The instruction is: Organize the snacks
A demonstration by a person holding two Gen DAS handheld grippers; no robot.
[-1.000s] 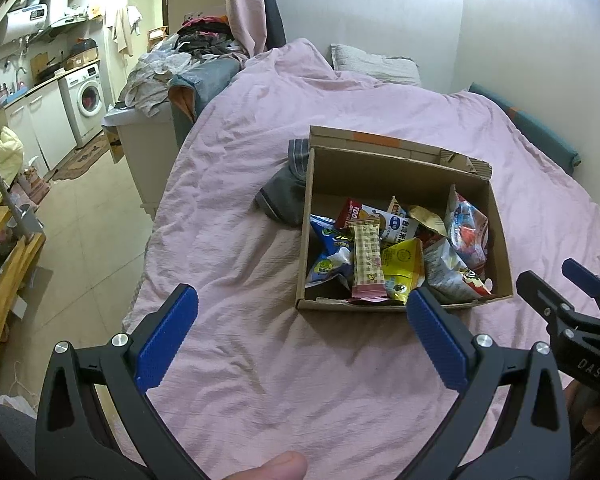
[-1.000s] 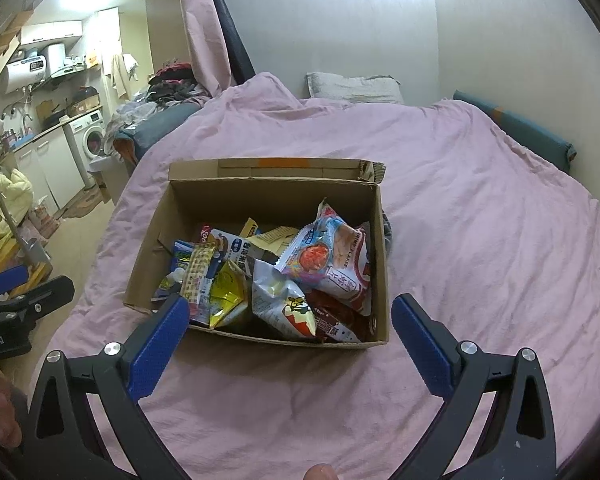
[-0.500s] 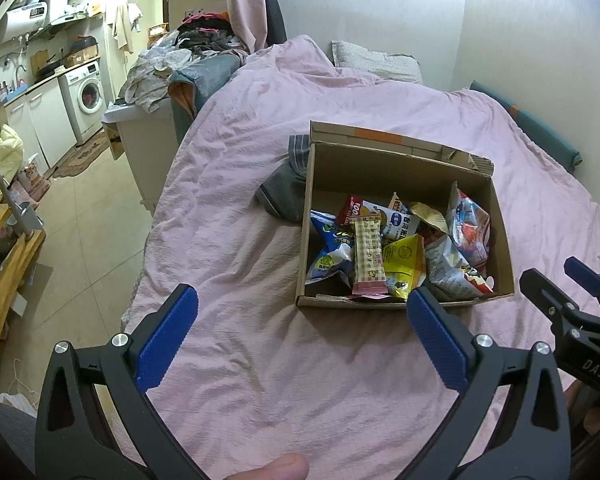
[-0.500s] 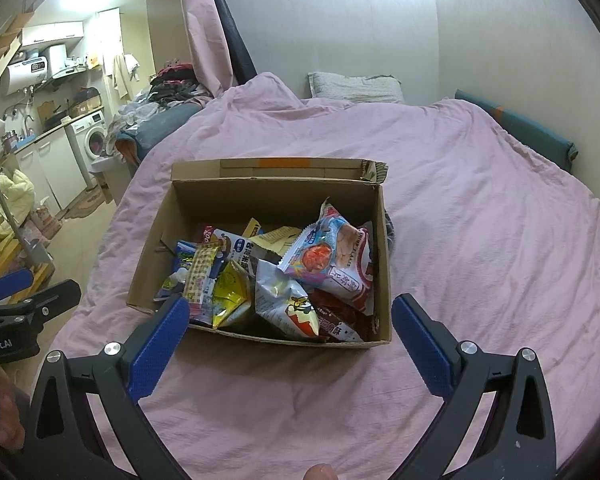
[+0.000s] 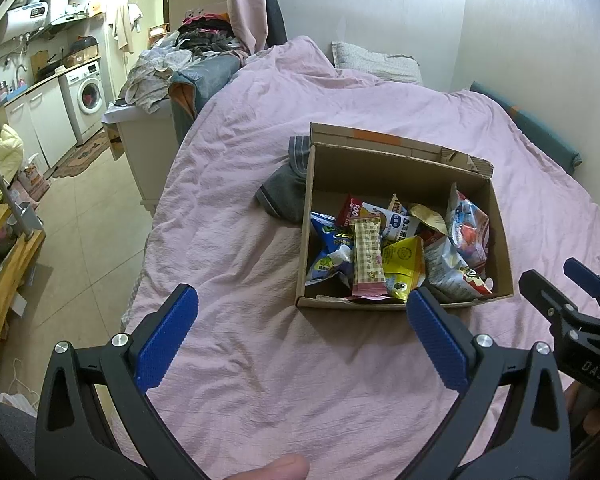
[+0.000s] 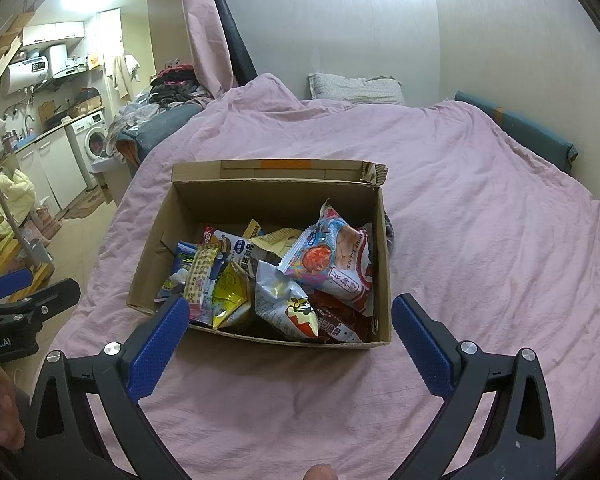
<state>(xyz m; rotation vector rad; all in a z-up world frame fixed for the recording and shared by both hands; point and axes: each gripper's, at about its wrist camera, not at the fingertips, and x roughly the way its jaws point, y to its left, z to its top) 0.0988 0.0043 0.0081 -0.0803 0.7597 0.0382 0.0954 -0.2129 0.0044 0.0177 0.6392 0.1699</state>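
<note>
Box: an open cardboard box [image 6: 260, 200] sits on the pink bedspread [image 6: 480, 220].
Snacks: mixed snack packets [image 6: 284, 280] piled inside the box, a checked bar [image 5: 367, 256] lying on top toward its left wall.
Left gripper [image 5: 300, 320]: jaws spread wide, empty, hanging short of the box's near left corner.
Right gripper [image 6: 290, 324]: jaws spread wide, empty, just before the box's near wall.
</note>
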